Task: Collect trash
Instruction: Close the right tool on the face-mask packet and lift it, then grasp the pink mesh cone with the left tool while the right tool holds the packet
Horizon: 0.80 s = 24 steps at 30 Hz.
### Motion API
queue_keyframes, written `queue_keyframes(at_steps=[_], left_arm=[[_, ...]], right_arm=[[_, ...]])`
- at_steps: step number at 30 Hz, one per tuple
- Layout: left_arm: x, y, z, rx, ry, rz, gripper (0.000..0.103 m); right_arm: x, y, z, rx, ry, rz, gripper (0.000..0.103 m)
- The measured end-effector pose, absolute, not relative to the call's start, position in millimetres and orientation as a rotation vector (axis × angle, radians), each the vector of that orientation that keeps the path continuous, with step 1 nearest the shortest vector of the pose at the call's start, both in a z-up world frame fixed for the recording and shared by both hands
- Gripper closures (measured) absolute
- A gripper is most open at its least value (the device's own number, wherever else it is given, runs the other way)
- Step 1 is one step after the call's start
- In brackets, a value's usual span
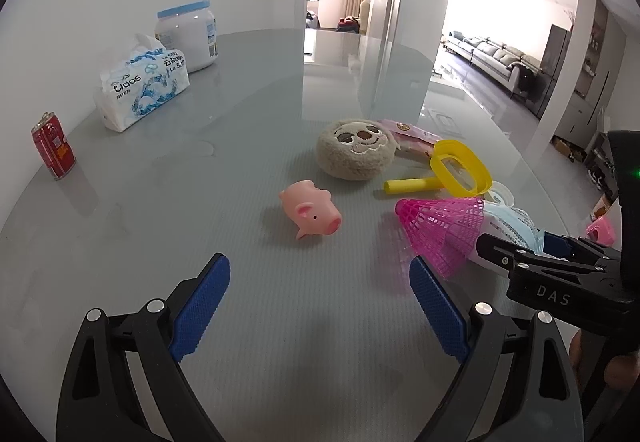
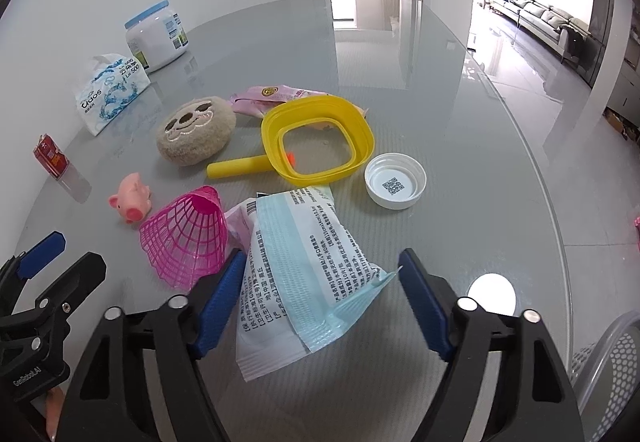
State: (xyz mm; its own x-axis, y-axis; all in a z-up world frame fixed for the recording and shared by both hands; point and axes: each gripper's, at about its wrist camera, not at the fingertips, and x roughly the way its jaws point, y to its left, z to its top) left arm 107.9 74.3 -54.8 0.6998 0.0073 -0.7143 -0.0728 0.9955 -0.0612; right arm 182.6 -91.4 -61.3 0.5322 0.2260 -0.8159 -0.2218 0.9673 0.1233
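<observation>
Right gripper [image 2: 322, 294]: jaws apart, astride the mask packet [image 2: 296, 274]; left pad touching its edge, right pad clear. Pink shuttlecock [image 2: 186, 236] just left. Left gripper [image 1: 320, 306]: jaws wide, nothing between; pig toy [image 1: 312, 213] ahead.

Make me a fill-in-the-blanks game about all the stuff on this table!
1. The little toy pig is the colour ____.
2. The jar behind the tissue pack has a lid that is light ____.
3. The white bottle cap has a ____ code printed inside it.
4. Between the fingers of the right gripper lies a blue face mask on top of a ____ packet.

Missing words: pink; blue; QR; white
</observation>
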Motion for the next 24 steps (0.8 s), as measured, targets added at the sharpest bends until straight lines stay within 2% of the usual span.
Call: queue_keyframes(at_steps=[7, 24], left_arm=[[107.4, 74.1, -56.2, -0.092, 0.796, 0.048, 0.014], [103.0, 63.6, -59.1, -0.082, 0.818, 0.029, 0.013]], right_arm=[[175.4, -90.0, -57.2, 0.011, 0.955, 0.285, 0.043], [115.5, -141.4, -43.0, 0.17, 0.901, 0.242, 0.044]])
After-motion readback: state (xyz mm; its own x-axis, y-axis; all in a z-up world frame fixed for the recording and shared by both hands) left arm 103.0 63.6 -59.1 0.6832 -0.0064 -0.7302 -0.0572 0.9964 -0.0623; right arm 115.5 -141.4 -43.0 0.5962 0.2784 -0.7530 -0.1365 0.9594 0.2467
